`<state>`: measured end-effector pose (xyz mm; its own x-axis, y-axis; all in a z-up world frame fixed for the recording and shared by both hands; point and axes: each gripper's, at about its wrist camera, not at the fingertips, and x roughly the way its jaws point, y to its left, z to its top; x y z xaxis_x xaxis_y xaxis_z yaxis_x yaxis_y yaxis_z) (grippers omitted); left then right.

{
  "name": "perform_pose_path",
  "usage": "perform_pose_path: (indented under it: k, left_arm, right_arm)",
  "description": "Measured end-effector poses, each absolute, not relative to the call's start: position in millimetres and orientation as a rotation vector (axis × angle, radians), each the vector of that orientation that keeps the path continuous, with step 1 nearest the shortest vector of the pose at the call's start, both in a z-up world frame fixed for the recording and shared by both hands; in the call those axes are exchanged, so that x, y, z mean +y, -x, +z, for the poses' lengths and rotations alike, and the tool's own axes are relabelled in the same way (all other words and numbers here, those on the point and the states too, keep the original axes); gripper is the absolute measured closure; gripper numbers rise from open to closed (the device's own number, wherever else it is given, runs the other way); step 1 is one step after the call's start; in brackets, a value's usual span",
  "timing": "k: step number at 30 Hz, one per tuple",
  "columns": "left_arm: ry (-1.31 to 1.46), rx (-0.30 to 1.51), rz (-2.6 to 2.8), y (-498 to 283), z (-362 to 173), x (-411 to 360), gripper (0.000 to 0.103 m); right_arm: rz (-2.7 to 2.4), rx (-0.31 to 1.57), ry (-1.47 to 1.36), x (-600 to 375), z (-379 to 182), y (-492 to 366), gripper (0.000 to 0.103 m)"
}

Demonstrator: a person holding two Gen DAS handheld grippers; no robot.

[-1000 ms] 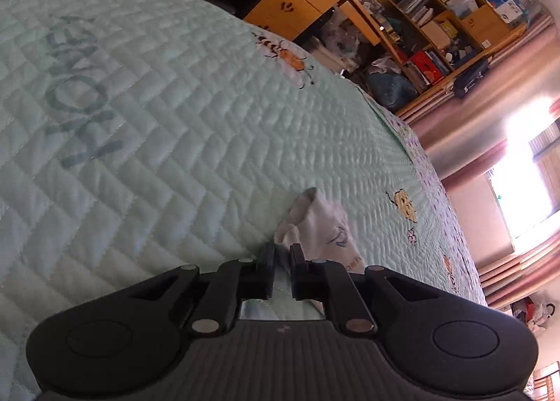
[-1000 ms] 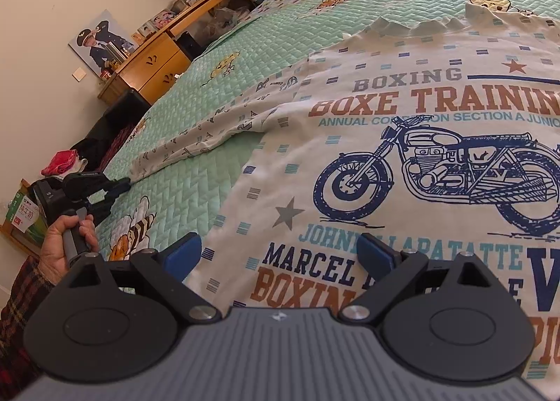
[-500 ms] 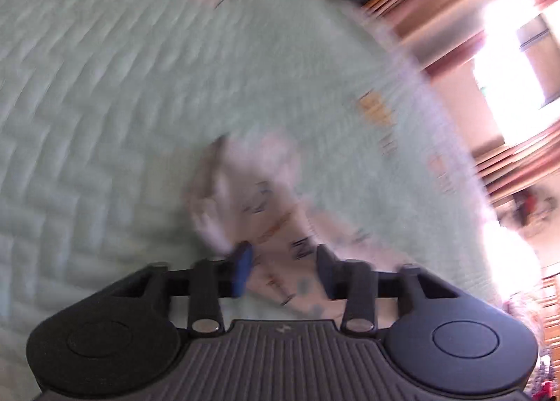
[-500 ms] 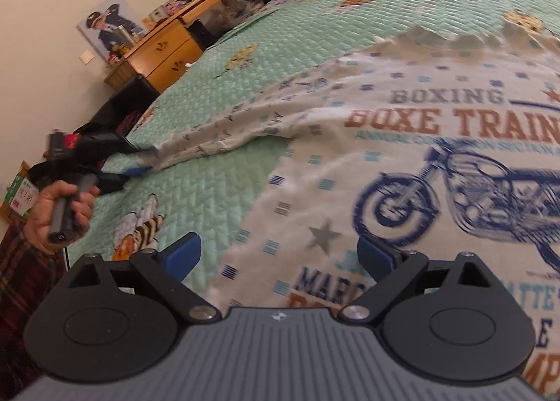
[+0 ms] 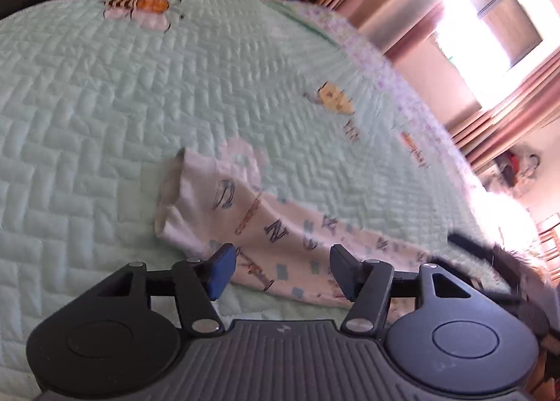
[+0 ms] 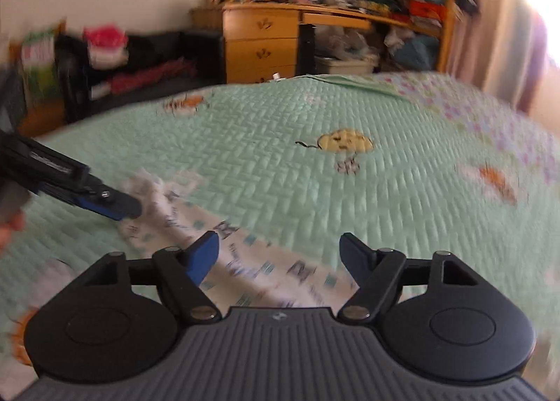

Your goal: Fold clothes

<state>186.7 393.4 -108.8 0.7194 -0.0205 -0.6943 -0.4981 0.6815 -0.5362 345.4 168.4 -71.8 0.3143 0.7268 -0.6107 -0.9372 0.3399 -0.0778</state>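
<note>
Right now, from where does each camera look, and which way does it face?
Left wrist: sits on the left claw, open, looking over the printed sleeve on the green quilt toward the window.
Right wrist: sits on the right claw, open, looking across the bed at the wooden dresser; the left claw shows at left.
Both share the sleeve and quilt.
</note>
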Motion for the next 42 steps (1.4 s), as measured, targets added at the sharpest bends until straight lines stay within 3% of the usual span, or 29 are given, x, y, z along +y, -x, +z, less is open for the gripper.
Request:
perform_pose_path:
  k: [5,9,14,16,22,23,24,25,32,38,40,41,42]
  left_arm:
    - [0.719,0.756,0.279,-194.4,-113.9,384.0,0.034]
    - [0.667,0.793,0.261,-198.7,-113.2,380.7,0.034]
    - [0.626,0.799,0.238,-199.3,-114.4,374.2,0.026]
    - [0.614,0.799,0.237,-200.1,-114.7,372.4,0.023]
    - [0.588,0.803,0.229,-205.3,-114.5,368.0,0.018]
    - [0.591,0.802,0.229,-205.2,-114.6,368.4,0.018]
    - [0.594,0.801,0.228,-205.1,-114.7,368.8,0.018]
    - [0.595,0.801,0.228,-205.0,-114.8,369.1,0.018]
    - [0.583,0.803,0.219,-203.6,-115.9,368.7,0.017]
    - [0.599,0.808,0.214,-203.4,-115.8,371.4,0.017]
    - [0.616,0.810,0.211,-203.4,-115.1,373.9,0.017]
    - [0.633,0.809,0.210,-202.8,-114.5,376.1,0.017]
    - [0.655,0.810,0.209,-201.9,-113.7,379.0,0.017]
  right_arm:
    - [1.258,0.451,0.662,223.7,-95.9,-352.5,0.031]
    - [1.388,0.537,0.754,248.3,-114.8,-362.2,0.031]
    - [1.493,0.681,0.703,254.0,-117.4,-381.2,0.030]
    - [1.516,0.726,0.710,255.6,-115.9,-381.1,0.034]
    - [1.546,0.800,0.761,262.9,-107.3,-380.7,0.071]
    - [1.543,0.786,0.782,263.5,-105.7,-377.8,0.078]
    - [1.539,0.770,0.803,264.2,-104.0,-374.8,0.096]
    - [1.531,0.751,0.825,264.4,-103.3,-370.4,0.099]
    - [1.340,0.409,1.050,266.2,-112.9,-333.5,0.099]
    - [1.276,0.446,0.860,273.4,-120.4,-351.5,0.097]
    - [1.288,0.529,0.691,261.2,-110.8,-367.1,0.087]
    - [1.283,0.550,0.603,251.0,-103.9,-373.8,0.070]
    - [1.276,0.569,0.514,240.8,-97.0,-380.5,0.062]
